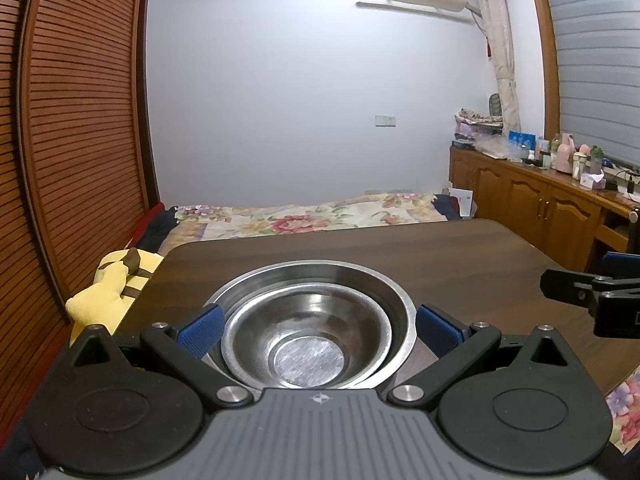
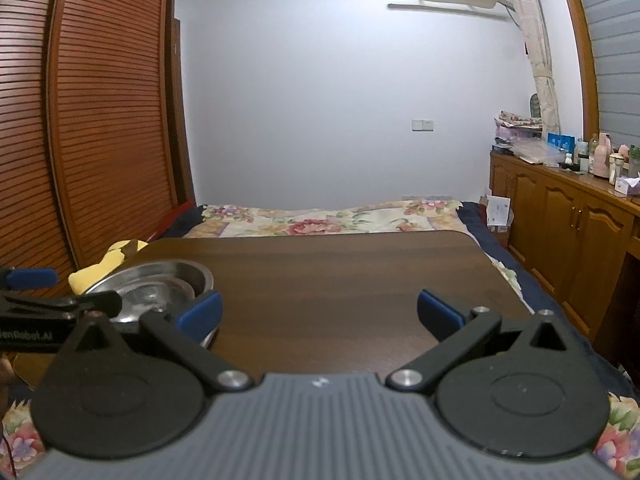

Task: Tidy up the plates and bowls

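Nested steel bowls sit on the dark wooden table (image 1: 460,264): a smaller bowl (image 1: 306,344) rests inside a larger bowl (image 1: 360,280), with a still smaller one at the bottom. My left gripper (image 1: 319,330) is open just above them, its blue pads on either side of the inner bowl and gripping nothing. The right gripper (image 2: 319,312) is open over bare table to the right of the bowl stack (image 2: 160,280). Its black linkage and blue pad also show at the right edge of the left wrist view (image 1: 592,292). The left gripper's finger (image 2: 60,304) crosses in front of the stack.
A yellow plush toy (image 1: 108,288) lies off the table's left edge beside a slatted wooden wardrobe (image 1: 80,140). A bed with a floral cover (image 1: 304,220) lies beyond the far edge. A wooden cabinet (image 2: 580,220) with bottles runs along the right wall.
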Motion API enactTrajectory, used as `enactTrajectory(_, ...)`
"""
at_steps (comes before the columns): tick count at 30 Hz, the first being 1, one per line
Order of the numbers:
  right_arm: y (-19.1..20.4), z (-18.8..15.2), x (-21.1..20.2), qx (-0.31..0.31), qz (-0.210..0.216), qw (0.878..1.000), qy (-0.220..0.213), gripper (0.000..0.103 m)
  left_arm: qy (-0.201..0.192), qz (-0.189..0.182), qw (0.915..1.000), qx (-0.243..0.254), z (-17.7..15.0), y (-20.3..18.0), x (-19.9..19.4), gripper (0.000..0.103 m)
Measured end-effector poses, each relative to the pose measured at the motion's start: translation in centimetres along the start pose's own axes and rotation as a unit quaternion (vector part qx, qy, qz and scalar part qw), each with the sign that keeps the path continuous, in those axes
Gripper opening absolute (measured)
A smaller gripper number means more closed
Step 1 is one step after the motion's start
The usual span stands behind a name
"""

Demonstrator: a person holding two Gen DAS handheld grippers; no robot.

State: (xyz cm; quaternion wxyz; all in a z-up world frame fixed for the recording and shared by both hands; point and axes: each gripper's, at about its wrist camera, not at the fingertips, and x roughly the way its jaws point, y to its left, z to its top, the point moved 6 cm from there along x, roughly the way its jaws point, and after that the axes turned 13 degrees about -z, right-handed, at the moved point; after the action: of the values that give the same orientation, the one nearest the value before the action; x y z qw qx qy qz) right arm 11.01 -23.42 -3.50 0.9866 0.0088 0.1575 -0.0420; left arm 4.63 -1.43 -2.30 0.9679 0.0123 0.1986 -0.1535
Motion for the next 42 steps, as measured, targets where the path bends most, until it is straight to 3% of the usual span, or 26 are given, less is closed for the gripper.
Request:
enactTrajectory(21, -0.4, -2.5, 1.1, 0.000, 0.000, 1.000, 0.023, 0.103, 0.023, 0.017, 0.9995, -0.014, -2.9, 1.1, 0.3, 0.103)
enactTrajectory(42, -0.8, -2.3, 1.2, 0.001, -0.005, 1.000, 0.025, 0.103, 0.024, 0.015, 0.9995, -0.015, -2.9, 1.1, 0.3, 0.103)
